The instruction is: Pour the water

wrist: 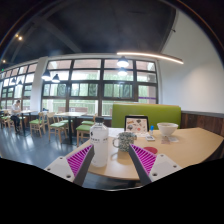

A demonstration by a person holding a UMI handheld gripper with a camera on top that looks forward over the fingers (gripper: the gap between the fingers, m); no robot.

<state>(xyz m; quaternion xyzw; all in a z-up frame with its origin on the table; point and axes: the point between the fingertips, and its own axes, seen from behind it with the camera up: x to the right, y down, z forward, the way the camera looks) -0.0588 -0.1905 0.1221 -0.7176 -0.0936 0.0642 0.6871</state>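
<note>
Gripper view: white bottle [99, 146] upright on wooden desk [185, 147], between the tongs [111, 160] near the left pad, gaps either side, not gripped. Tongs spread apart, magenta pads [80, 159] showing. Glass cup [123, 142] just right of bottle. White bowl [167, 129] farther right, small stand-up card [136, 124] behind. Green sofa [146, 113] beyond desk.

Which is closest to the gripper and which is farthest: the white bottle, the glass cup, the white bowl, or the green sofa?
In the gripper view, from the open gripper:
1. White bottle, between the fingers, toward the left one.
2. Glass cup, just behind the bottle, right of it.
3. White bowl, farther back on the table's right side.
4. Green sofa, beyond the table.
</note>
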